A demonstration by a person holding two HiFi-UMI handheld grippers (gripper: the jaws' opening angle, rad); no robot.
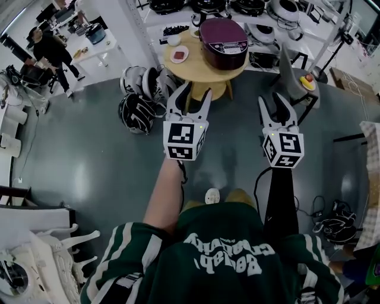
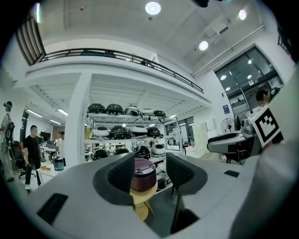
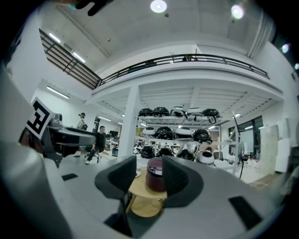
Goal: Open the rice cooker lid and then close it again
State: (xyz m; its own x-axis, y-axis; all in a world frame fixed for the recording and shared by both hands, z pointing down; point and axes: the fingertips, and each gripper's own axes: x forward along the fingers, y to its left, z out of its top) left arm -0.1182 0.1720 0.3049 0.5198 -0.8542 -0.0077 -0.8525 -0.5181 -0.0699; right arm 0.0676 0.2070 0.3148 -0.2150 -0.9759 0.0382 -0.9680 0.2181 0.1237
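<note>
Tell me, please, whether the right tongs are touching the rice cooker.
Apart. The head view shows the right tongs over grey floor, well short of the rice cooker on its round table.

A small plate point(image 1: 179, 55) and a white cup point(image 1: 173, 40) are set on the left part of a round wooden table point(image 1: 191, 72). Spare cookers point(image 1: 138, 110) are heaped on the floor just left of the table. Shelves point(image 1: 184, 18) are seen behind it, and a person point(image 1: 54, 52) well to its left.
</note>
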